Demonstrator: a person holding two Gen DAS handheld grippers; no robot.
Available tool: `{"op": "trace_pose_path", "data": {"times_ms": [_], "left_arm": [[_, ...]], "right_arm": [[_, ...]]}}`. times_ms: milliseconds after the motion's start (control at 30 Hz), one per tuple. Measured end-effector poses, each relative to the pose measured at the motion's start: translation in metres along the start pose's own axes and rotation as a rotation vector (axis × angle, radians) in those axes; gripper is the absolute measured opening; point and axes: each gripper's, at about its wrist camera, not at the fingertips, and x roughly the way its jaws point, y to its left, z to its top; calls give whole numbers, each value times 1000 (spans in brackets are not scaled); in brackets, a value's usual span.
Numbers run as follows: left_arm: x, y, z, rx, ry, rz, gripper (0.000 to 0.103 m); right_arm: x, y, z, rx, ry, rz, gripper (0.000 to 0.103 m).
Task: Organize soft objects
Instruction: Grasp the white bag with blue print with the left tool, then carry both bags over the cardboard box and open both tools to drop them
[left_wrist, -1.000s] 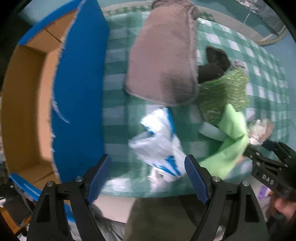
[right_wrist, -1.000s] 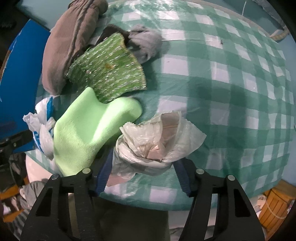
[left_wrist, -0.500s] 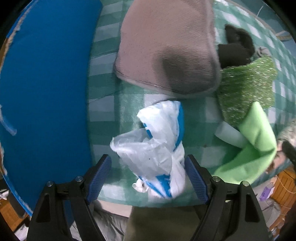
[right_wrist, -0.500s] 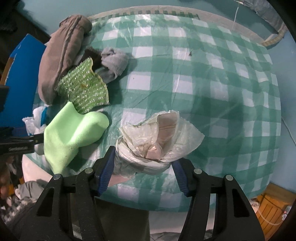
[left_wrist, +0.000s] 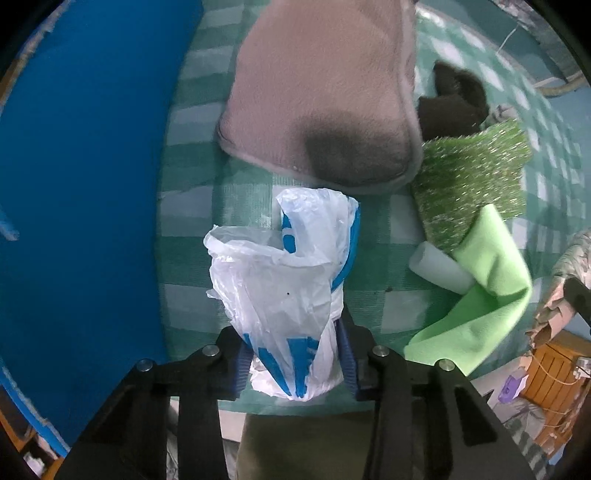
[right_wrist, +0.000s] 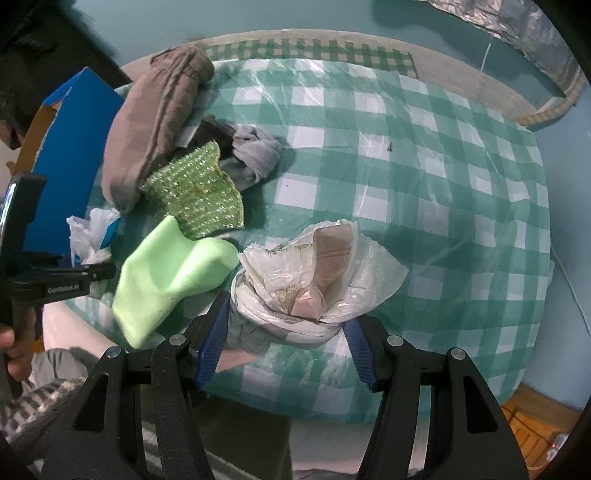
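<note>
My left gripper (left_wrist: 293, 360) points straight down at the table's near edge. Its jaws are closing, and the blue pads press the lower part of a white and blue plastic bag (left_wrist: 284, 280). In the right wrist view that bag (right_wrist: 90, 236) shows at the left, in front of the left gripper's black body. My right gripper (right_wrist: 286, 347) is shut on a crumpled clear plastic bag (right_wrist: 321, 273), held above the green checked tablecloth (right_wrist: 424, 184).
A brown-grey fleece cloth (left_wrist: 321, 92), a dark sock (left_wrist: 454, 99), a grey sock (right_wrist: 255, 155), a glittery green scouring cloth (left_wrist: 469, 181), a light green cloth (left_wrist: 484, 288) and a white foam roll (left_wrist: 439, 266) lie nearby. A blue-lined cardboard box (left_wrist: 81, 166) stands at the left.
My left gripper sank over the white and blue bag and its jaws came together on it. My right gripper rose from the table with the clear bag.
</note>
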Motion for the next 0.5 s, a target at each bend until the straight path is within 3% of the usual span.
{"op": "trace_pose_path", "data": {"times_ms": [300,500], "left_arm": [[-35,5,-16,24,-75,-53,38],[-68,11,-22,78,-173,-45,38]], "right_arm": [[-18,12,5,-42,-28,16,60],[-38,30,19,-79,-67,26,60]]}}
